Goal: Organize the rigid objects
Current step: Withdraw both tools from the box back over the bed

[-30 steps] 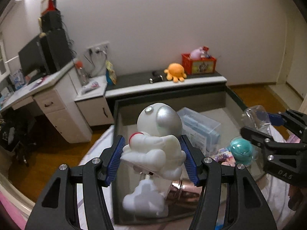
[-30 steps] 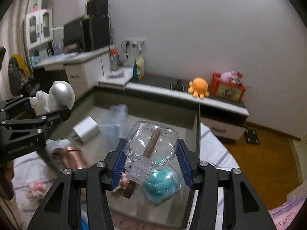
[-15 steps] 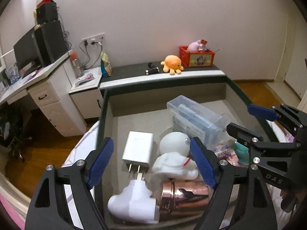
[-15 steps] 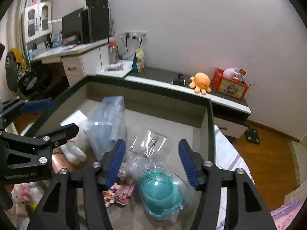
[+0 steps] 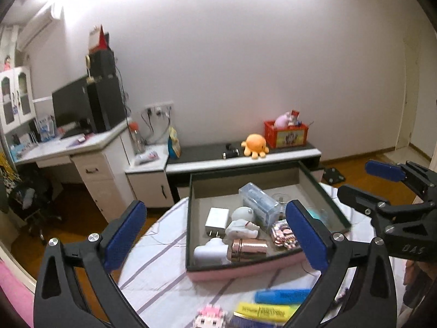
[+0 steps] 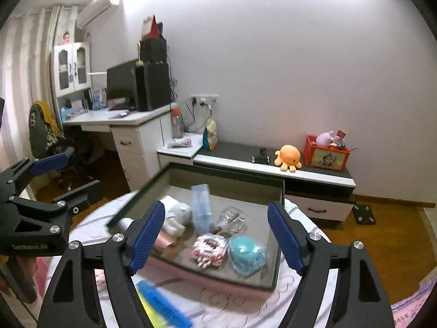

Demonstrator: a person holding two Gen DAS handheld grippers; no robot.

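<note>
- The table (image 5: 164, 248), white cloth with purple lines, fills the lower centre of both views; the box (image 5: 188, 218), dark-rimmed with a pink base, sits in the middle of it.
- In my judgement one drop-off step is over: the box already holds the astronaut (image 5: 241, 222), the white charger (image 5: 215, 218), the clear case (image 5: 258, 202), the copper tube (image 5: 248, 248), the teal toy (image 6: 245, 254) and the glass bottle (image 6: 232, 218).
- Loose things lie outside the box at the bottom of the left view: a blue marker (image 5: 281, 295), a yellow marker (image 5: 262, 311) below it, and a pink block toy (image 5: 210, 314) at the bottom edge.
- The next move, as I read it, calls for coming down on one of these and lining my pads across its narrow side; the markers lie almost touching each other, so taking only one needs care.
- My left gripper (image 5: 215, 240) sits in the lower half of its view, tilted down toward the box; its jaws are opening wide, with nothing between the blue pads.
- My right gripper (image 6: 217, 237) is likewise tilted down over the near rim, jaws opening and holding nothing; it shows at the right edge of the left view.
</note>
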